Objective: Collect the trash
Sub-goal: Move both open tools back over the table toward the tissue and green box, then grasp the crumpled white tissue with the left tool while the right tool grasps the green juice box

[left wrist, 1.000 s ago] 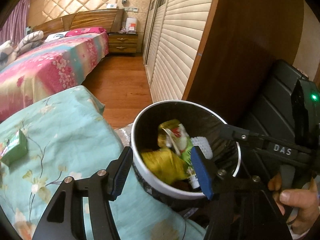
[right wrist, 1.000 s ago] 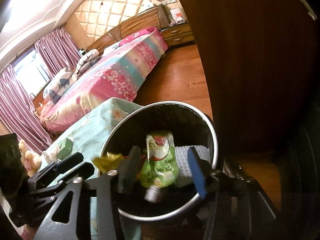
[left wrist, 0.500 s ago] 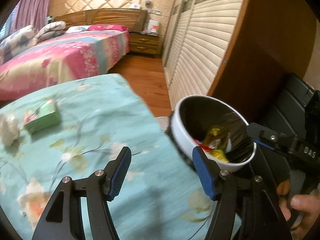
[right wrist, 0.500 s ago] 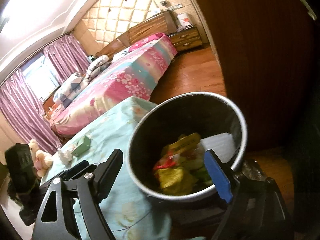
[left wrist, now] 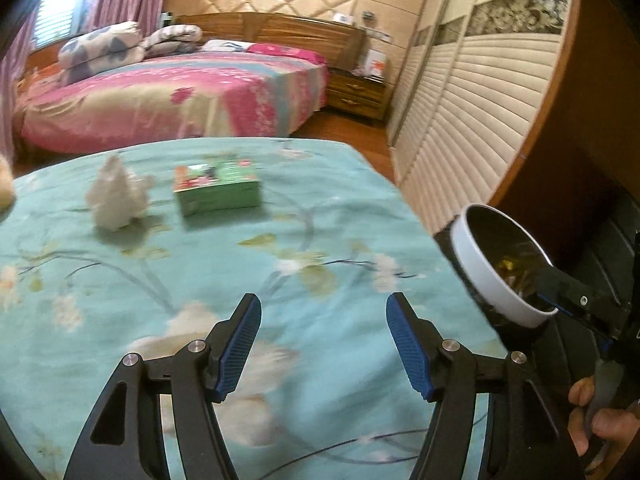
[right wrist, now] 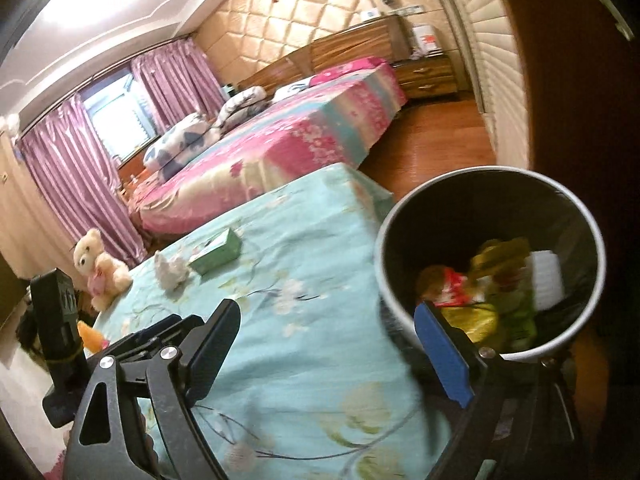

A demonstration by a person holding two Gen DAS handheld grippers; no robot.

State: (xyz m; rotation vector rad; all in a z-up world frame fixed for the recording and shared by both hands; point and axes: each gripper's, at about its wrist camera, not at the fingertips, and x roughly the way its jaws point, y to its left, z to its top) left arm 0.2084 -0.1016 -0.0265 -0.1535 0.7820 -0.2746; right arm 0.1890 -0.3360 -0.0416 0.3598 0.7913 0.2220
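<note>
Now both claws are empty, and each stands spread with nothing between its pads. The left claw (left wrist: 323, 344) hangs over the near part of the turquoise flowered cloth (left wrist: 200, 280) that covers the worktop, and it points toward the far side, where the remaining trash lies. The right claw (right wrist: 328, 344) is beside the trash bin (right wrist: 584, 216); its jaws have just been opening wider, and its blue pad (right wrist: 440, 354) is seen in front of the near rim of the bin, although I cannot tell if it touches.

The bin stands at the right edge of the worktop, just beside the cloth, probably so that a short movement is enough to drop something in it. Inside I see crumpled wrappers (right wrist: 484, 292) in yellow, red and green, and a white ribbed piece (right wrist: 546, 276), so part of the work seems already done.

On the far left part of the cloth there are two things not yet collected: a crumpled white tissue (left wrist: 116, 196) and, just to the right of it, a green box (left wrist: 218, 188). They lie near each other but apart. A plush bear (right wrist: 98, 264) sits at the far left edge; I think it is not trash.

I judge that the next step is to reach for the tissue or the box.
</note>
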